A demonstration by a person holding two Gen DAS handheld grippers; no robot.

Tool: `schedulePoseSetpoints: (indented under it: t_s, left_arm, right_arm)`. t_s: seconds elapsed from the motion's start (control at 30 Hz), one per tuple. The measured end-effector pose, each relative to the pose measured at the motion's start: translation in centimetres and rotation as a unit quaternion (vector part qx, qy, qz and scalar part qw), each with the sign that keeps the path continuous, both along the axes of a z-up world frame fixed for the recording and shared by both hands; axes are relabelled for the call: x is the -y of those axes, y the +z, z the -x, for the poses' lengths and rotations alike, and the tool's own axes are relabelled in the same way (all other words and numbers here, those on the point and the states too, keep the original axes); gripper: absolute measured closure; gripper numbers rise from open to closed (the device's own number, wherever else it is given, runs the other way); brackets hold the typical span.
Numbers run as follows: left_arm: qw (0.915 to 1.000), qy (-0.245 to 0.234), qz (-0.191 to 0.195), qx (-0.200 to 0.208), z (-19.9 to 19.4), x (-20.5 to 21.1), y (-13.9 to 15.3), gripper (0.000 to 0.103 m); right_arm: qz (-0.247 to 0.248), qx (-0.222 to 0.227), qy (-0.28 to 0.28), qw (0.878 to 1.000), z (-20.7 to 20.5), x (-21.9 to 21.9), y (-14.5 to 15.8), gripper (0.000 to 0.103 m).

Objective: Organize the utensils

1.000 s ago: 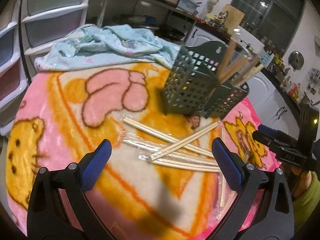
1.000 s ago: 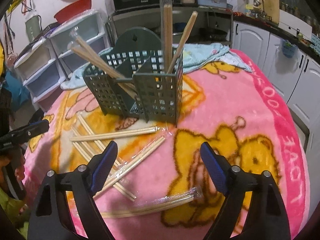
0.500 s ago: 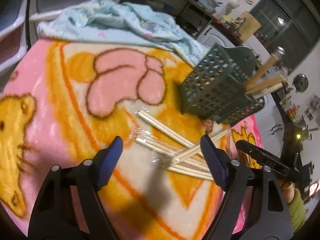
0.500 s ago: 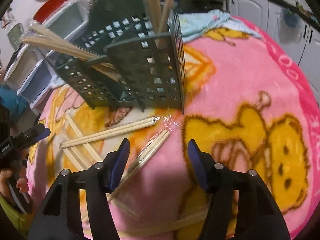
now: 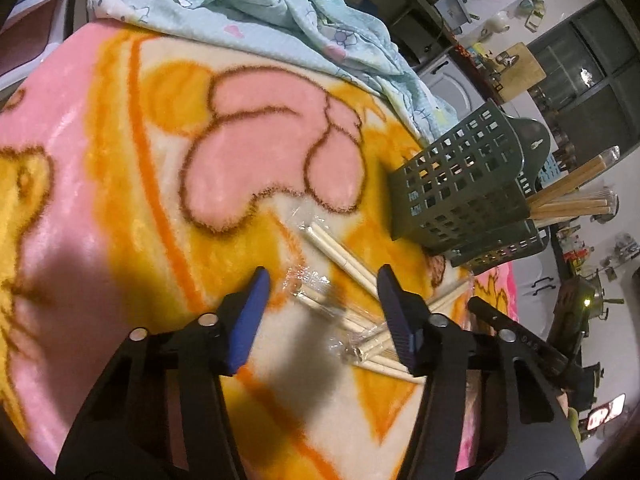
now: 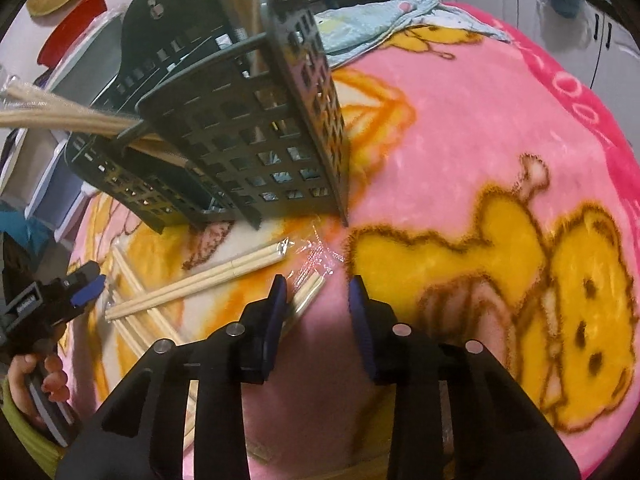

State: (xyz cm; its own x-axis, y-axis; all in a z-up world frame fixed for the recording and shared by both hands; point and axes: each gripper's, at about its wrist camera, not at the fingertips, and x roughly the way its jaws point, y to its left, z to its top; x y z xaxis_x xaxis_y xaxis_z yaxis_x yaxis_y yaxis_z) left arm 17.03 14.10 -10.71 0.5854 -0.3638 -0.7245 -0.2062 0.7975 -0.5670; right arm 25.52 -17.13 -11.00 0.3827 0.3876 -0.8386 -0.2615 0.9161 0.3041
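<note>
Roughly midway, by my reading. Nearest the left gripper (image 5: 322,288), jaws just narrowing but not touching, lay a cellophane-wrapped pair of pale wooden chopsticks (image 5: 320,300) on the pink cartoon fleece blanket (image 5: 100,160), short of the dark green perforated plastic utensil caddy (image 5: 460,188). The right gripper (image 6: 316,292), also closing and gripping nothing, hung beside another wrapped pair (image 6: 308,288) just before the caddy. Several wrapped pairs (image 6: 200,284) were loose in front of it; a few already stood inside (image 5: 568,196). Beyond it lay a crumpled light-blue cloth (image 5: 280,20).
</note>
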Motion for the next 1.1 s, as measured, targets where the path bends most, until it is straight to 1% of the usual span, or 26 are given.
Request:
schedulePoseSetpoints:
  t_s: [0.07, 0.1, 0.27, 0.37, 0.57, 0.73, 0.97, 1.1]
  left_arm:
    - [1.0000, 0.002, -0.005, 0.000, -0.1, -0.1, -0.2, 0.068]
    - [1.0000, 0.002, -0.009, 0.000, -0.1, -0.1, -0.3, 0.071]
    - [0.9994, 0.005, -0.034, -0.005, -0.1, -0.2, -0.5, 0.089]
    - [0.9994, 0.005, -0.035, -0.006, -0.1, -0.5, -0.6, 0.094]
    - [0.9999, 0.003, -0.016, 0.000, 0.0, -1.2, -0.8, 0.101]
    - [0.9999, 0.001, 0.001, 0.013, 0.4, -1.6, -0.2, 0.103]
    - [0.9985, 0.006, 0.001, 0.055, 1.3, -1.8, 2.4, 0.103]
    - [0.9961, 0.006, -0.004, 0.088, 2.1, -1.8, 4.8, 0.103]
  right_arm:
    - [0.001, 0.002, -0.002, 1.000, -0.1, 0.2, 0.0, 0.078]
    - [0.001, 0.002, -0.004, 1.000, -0.1, 0.3, 0.0, 0.081]
    - [-0.010, 0.003, -0.014, 1.000, 0.1, 1.1, 0.0, 0.090]
    - [-0.018, 0.004, -0.022, 1.000, 0.3, 1.5, 0.1, 0.093]
    - [-0.020, 0.012, -0.033, 0.999, 0.8, 2.4, 0.6, 0.095]
    - [-0.031, 0.022, -0.039, 0.999, 1.1, 3.4, 1.4, 0.096]
    - [-0.045, 0.051, -0.033, 0.997, 2.0, 3.6, 3.5, 0.097]
    - [-0.050, 0.073, -0.021, 0.996, 2.6, 3.4, 5.2, 0.097]
